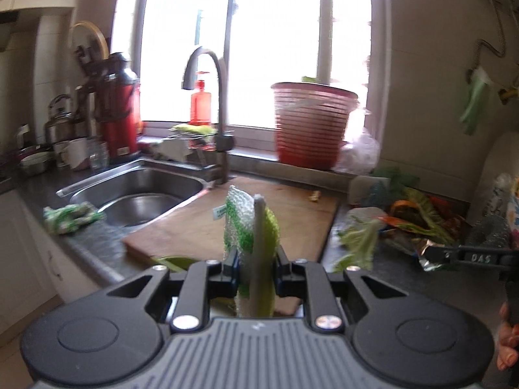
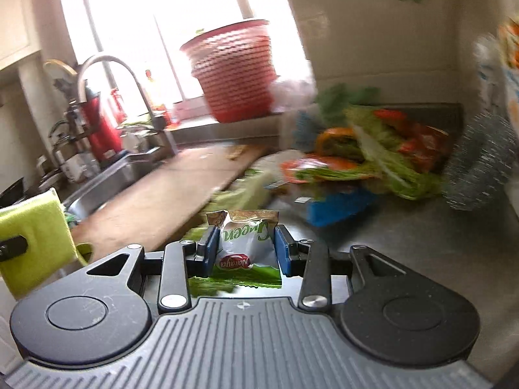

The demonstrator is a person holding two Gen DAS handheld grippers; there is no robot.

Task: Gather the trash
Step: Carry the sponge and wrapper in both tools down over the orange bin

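The left hand-held gripper (image 1: 254, 261) pinches a green sponge (image 1: 251, 223) upright; the right hand-held gripper (image 2: 242, 249) pinches a snack wrapper (image 2: 246, 243). Beyond the right one, more trash (image 2: 366, 159) litters the table (image 2: 405, 227). The slippery wrapper could drop out.

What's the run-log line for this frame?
left gripper: shut on sponge | right gripper: shut on snack packet | both above counter
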